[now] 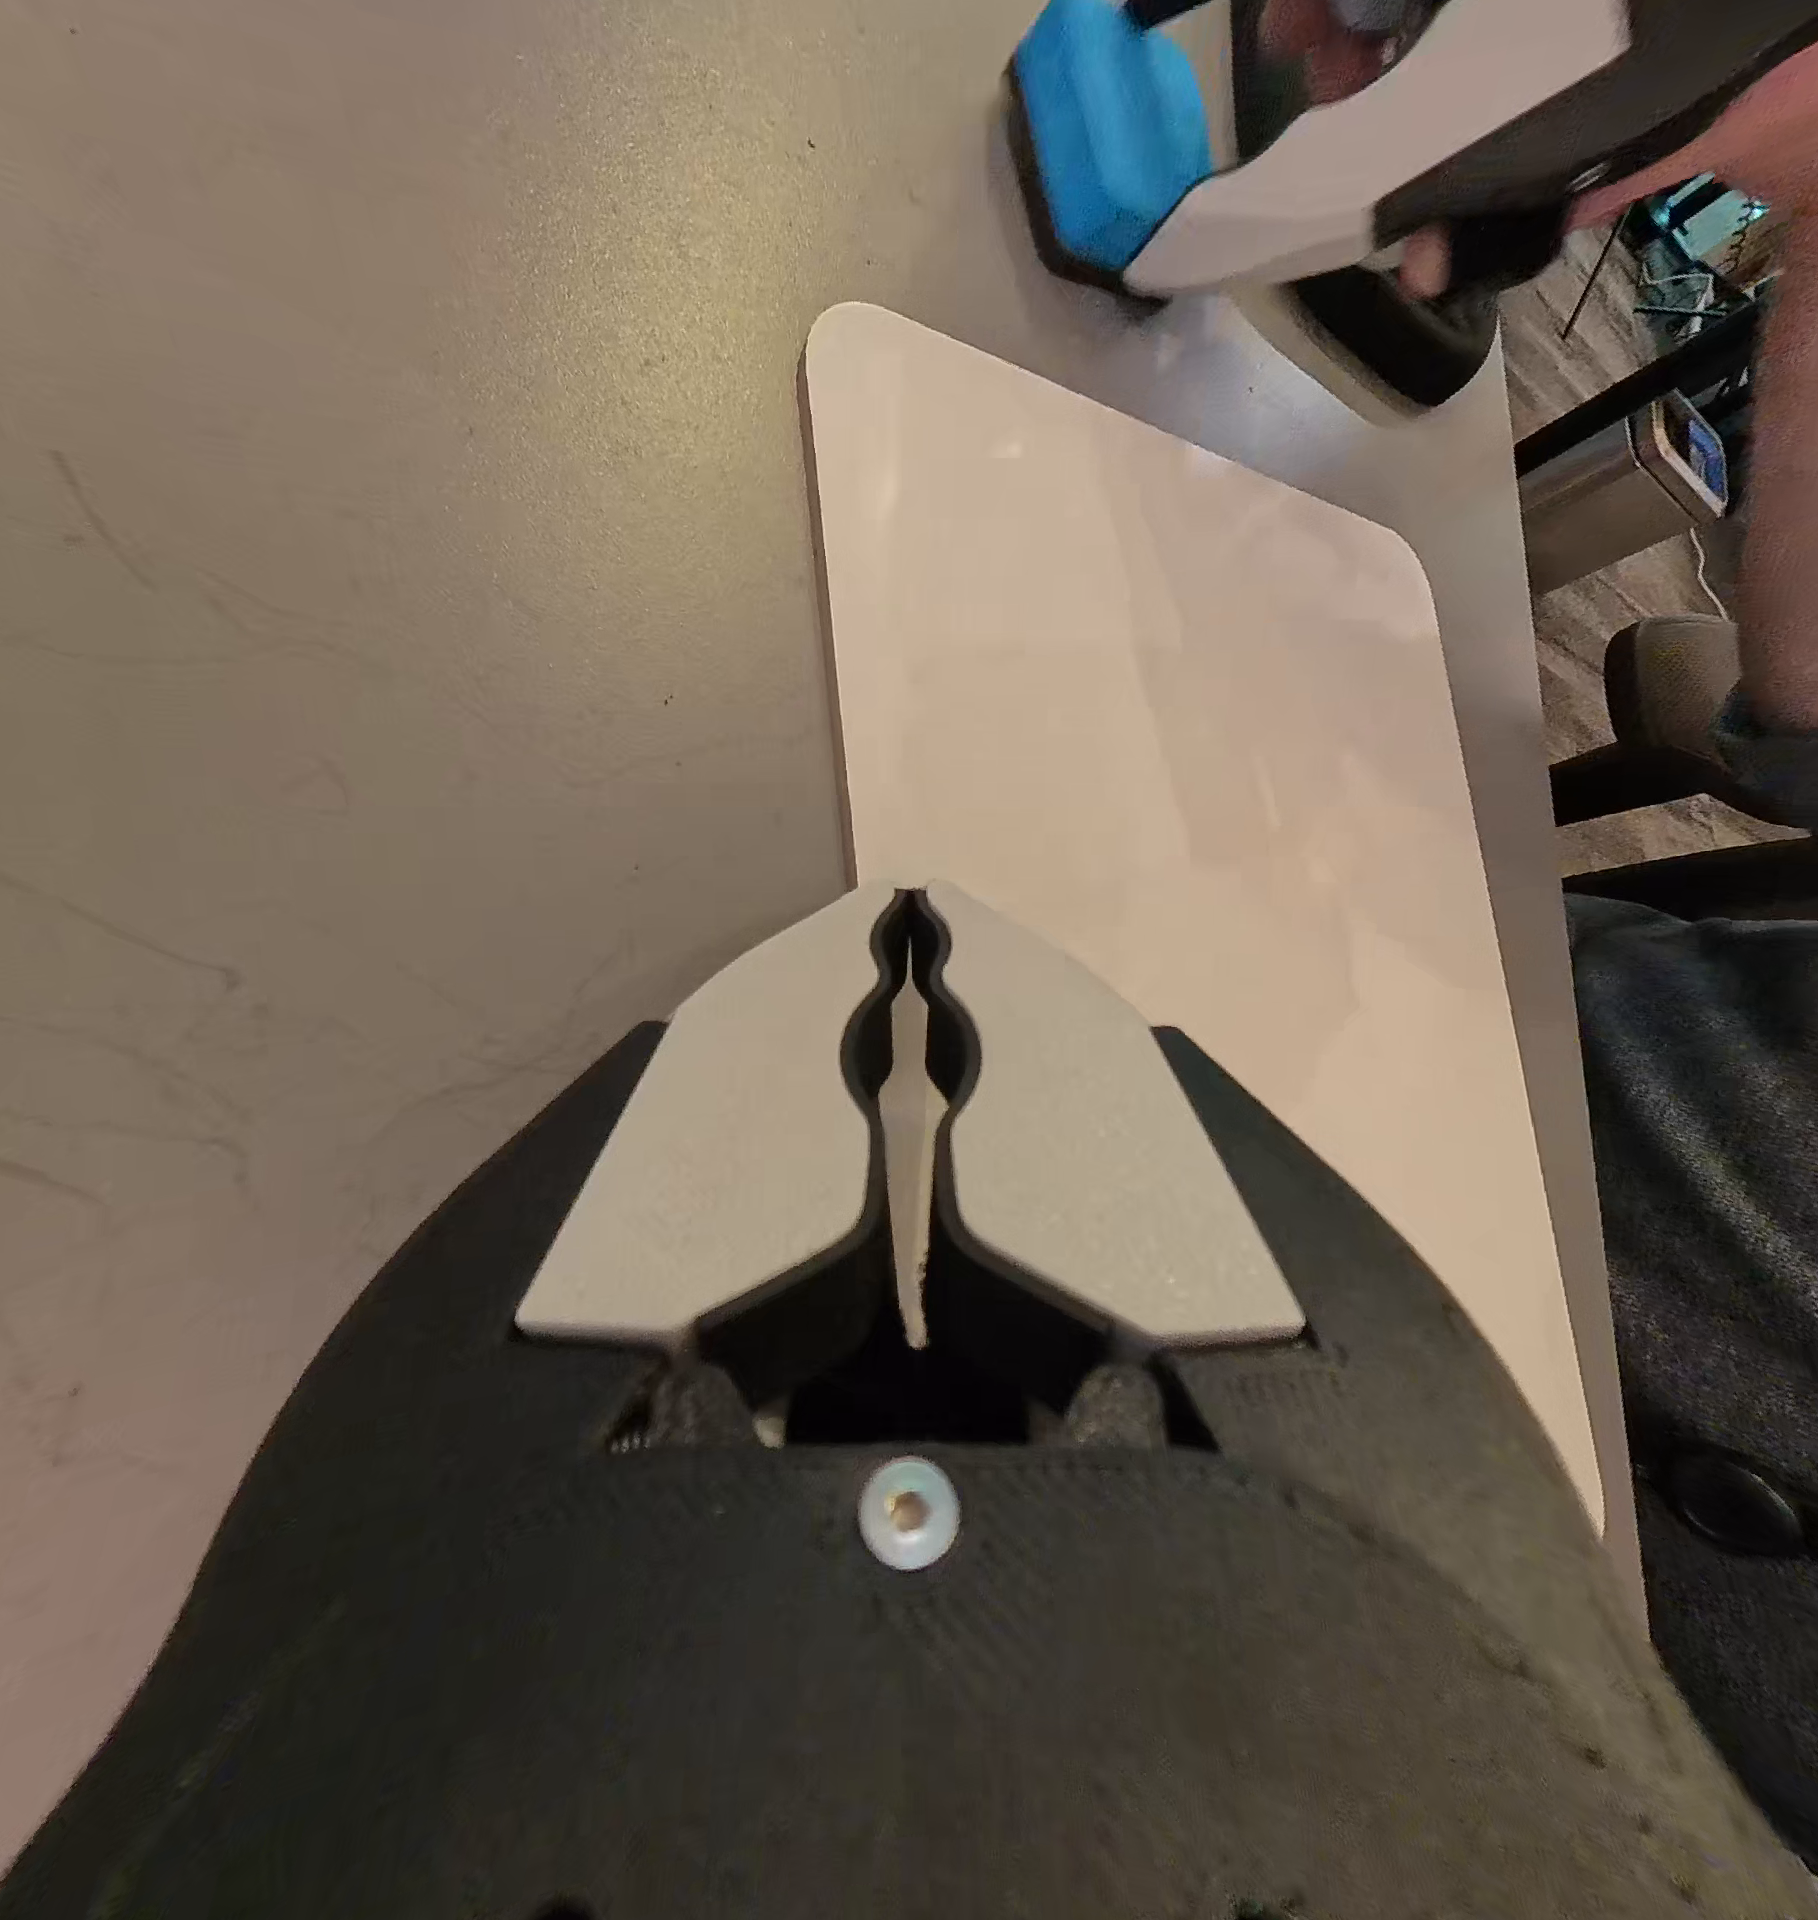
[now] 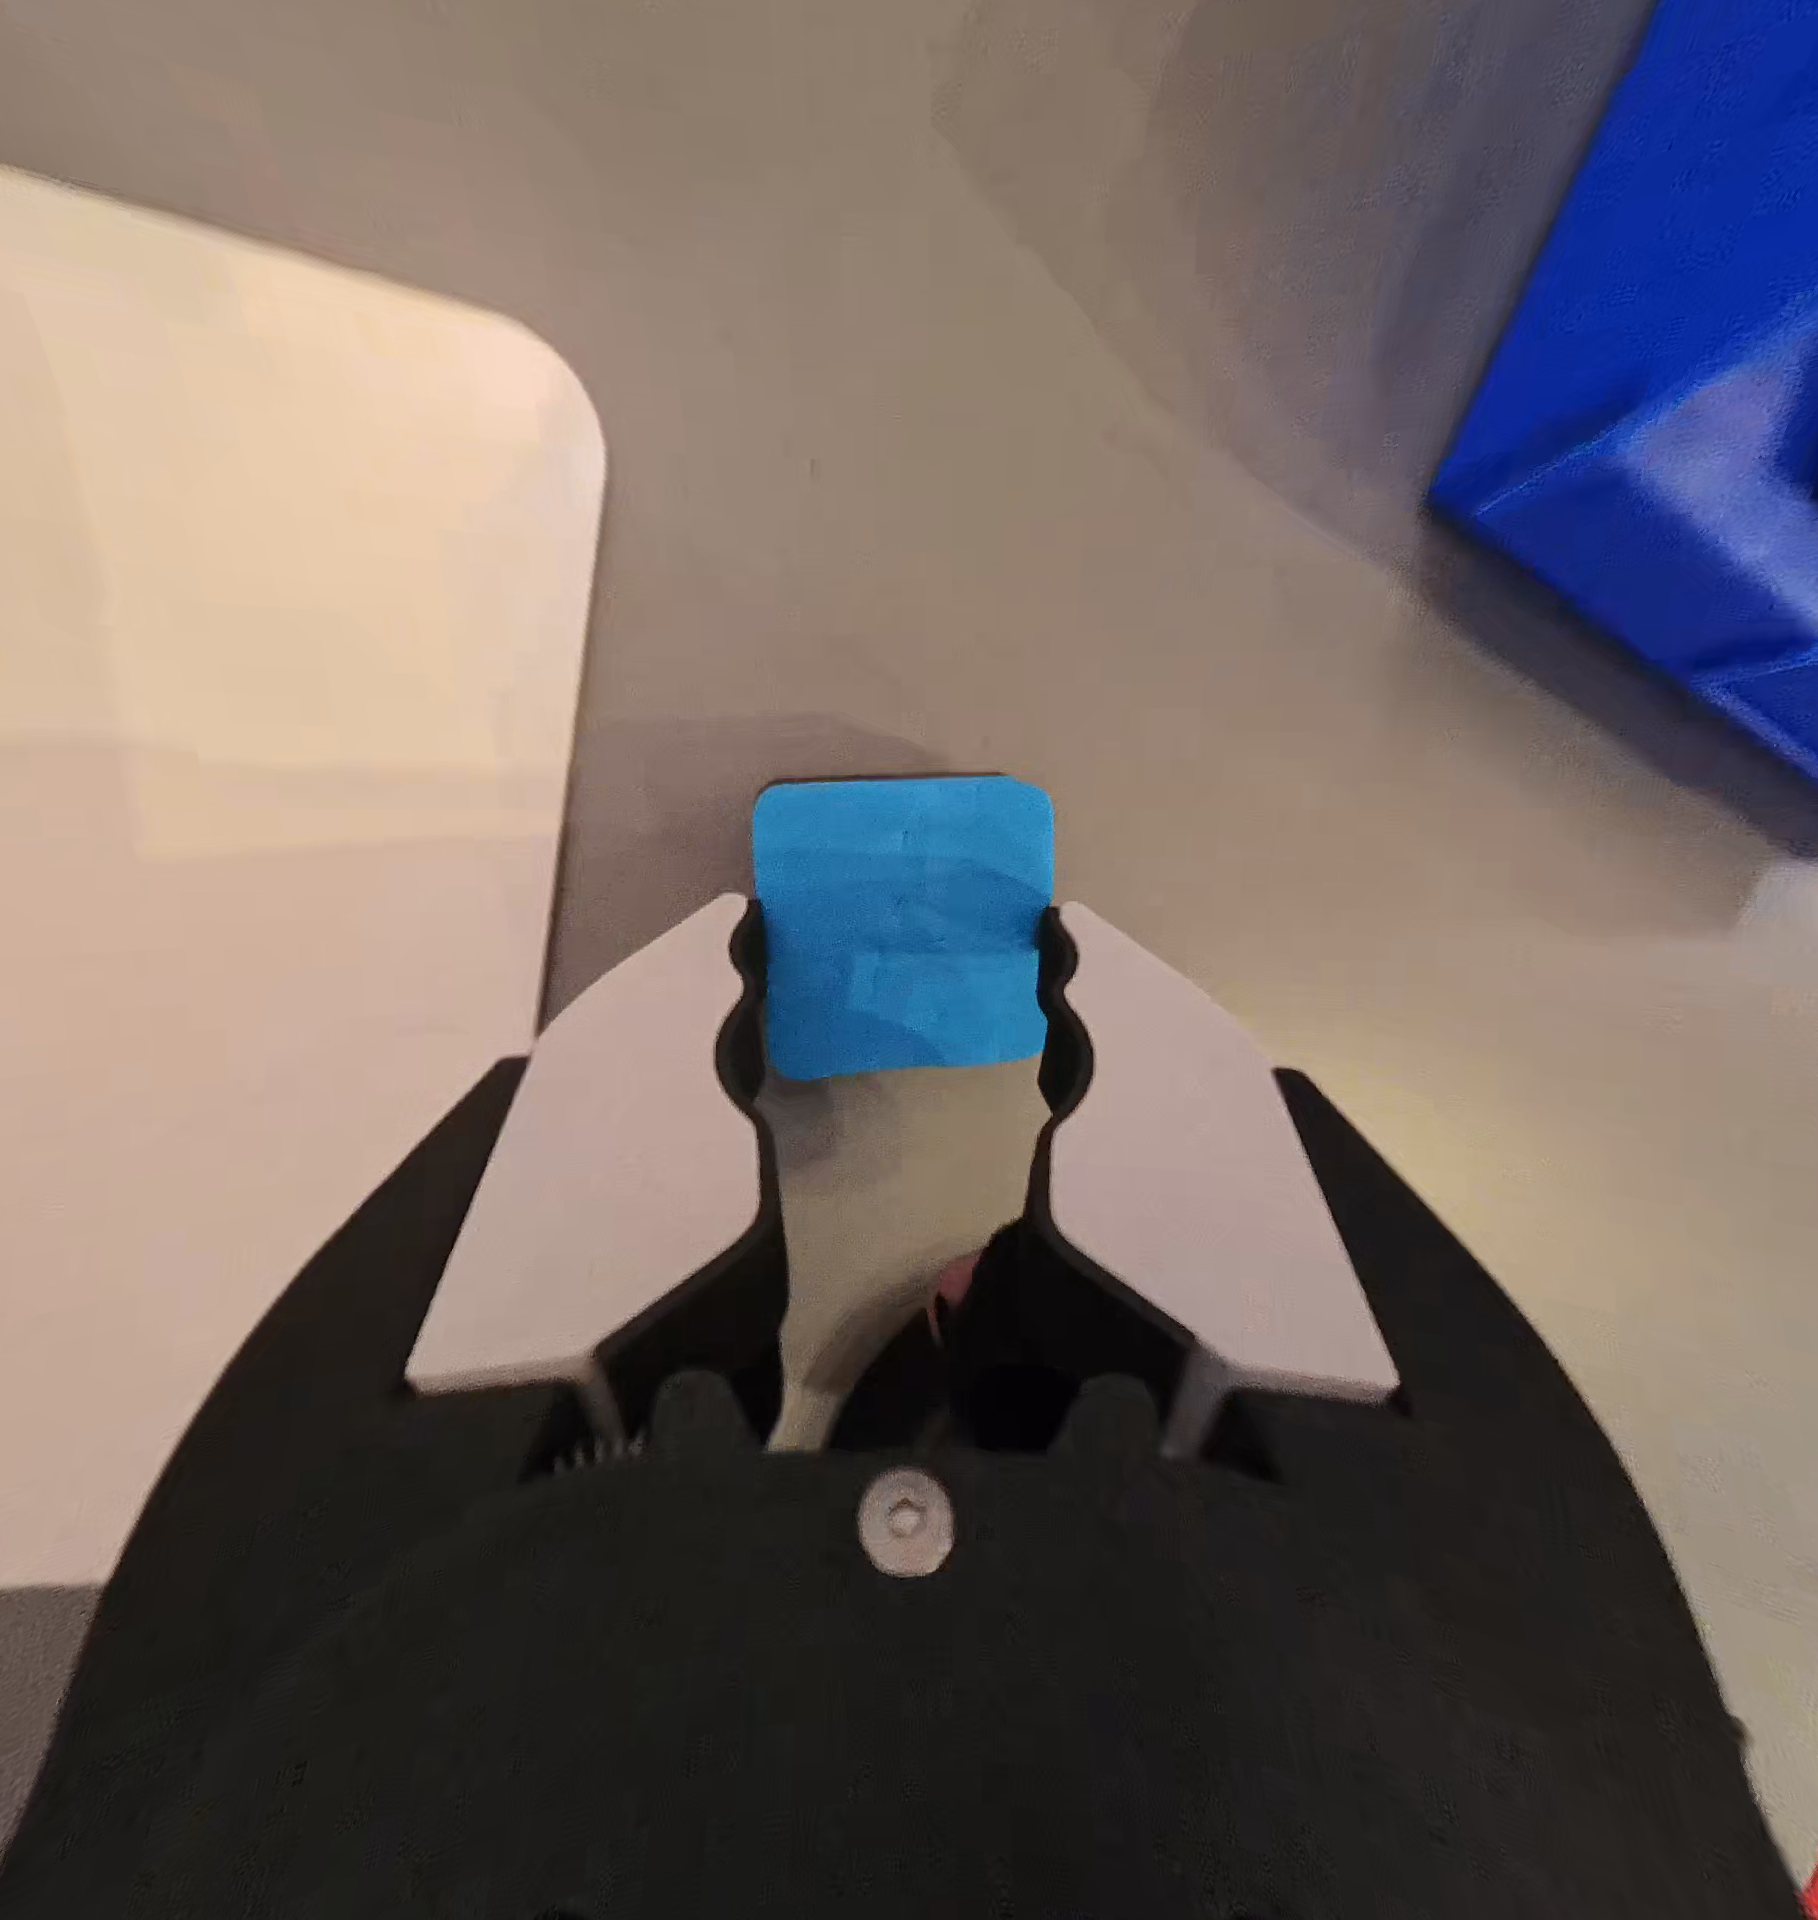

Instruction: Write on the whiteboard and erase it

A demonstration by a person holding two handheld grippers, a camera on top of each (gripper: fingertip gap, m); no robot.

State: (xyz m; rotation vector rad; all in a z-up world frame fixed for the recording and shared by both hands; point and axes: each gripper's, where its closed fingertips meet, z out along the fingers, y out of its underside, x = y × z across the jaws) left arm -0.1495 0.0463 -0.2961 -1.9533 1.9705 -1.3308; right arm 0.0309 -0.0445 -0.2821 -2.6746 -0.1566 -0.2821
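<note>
Between the right gripper [image 2: 903,914] fingers sits a blue eraser [image 2: 900,925], square with rounded corners, dark base layer showing at its far edge. Both black pads press its left and right sides, so it is clamped; the front half pokes out past the fingertips. Eraser is over the grey table [image 2: 1092,520], off the board; whether it touches the tabletop is hard to say, the view is motion-blurred. Left of the right fingers lies the whiteboard [image 2: 261,675], one rounded corner near the left fingertip, surface looks blank. Far right of the fingers, a blue box [image 2: 1663,416] on the table.

Left gripper [image 1: 915,891] has fingertips together, pads meeting at the tip with nothing held. Its tips sit over the near-left part of the whiteboard [image 1: 1144,675], which stretches ahead and to the right of them; no marks visible on it. Ahead and right of the left fingers, past the board's far edge, the right gripper shows again with the blue eraser [image 1: 1092,135], a person's hand [image 1: 1715,156] on its handle.
</note>
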